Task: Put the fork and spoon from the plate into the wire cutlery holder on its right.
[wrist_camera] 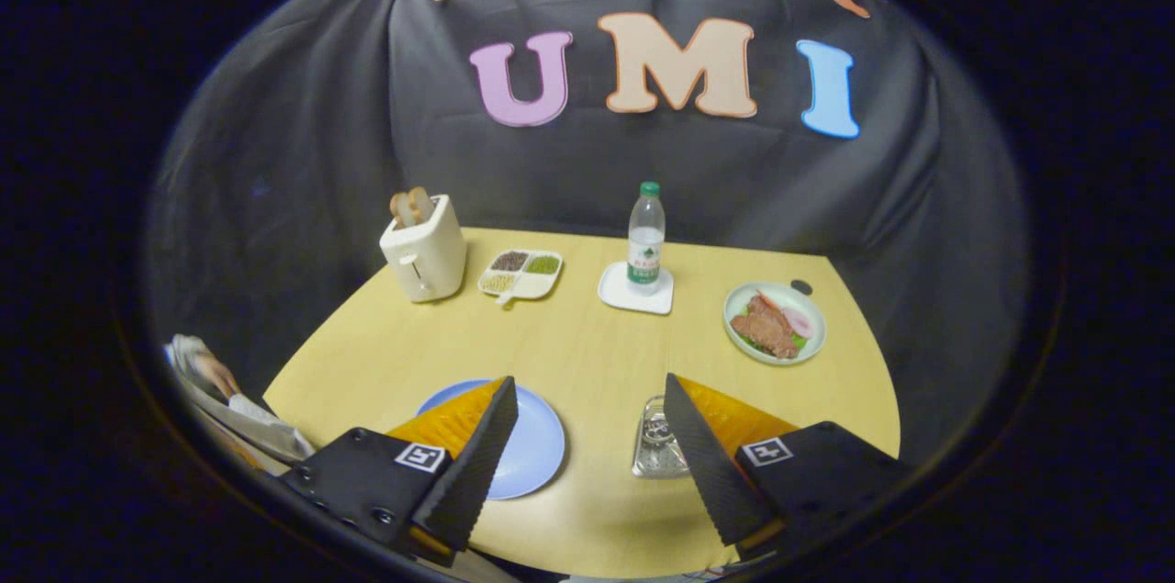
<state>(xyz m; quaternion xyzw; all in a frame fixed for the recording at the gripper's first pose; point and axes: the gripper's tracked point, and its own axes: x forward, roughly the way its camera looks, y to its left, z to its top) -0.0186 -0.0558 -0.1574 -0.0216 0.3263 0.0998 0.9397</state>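
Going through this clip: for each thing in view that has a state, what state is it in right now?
gripper: open, holding nothing, above the table's near edge
blue plate: flat, partly behind one finger; cutlery on it can't be made out
wire cutlery holder: upright, right of the plate
toaster: bread sticking up from the slots
water bottle: upright, capped, on a white coaster
green plate: loaded with food

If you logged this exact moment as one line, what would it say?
gripper: jaws open, holding nothing | blue plate: behind one finger | wire holder: beside the other finger | fork, spoon: hidden
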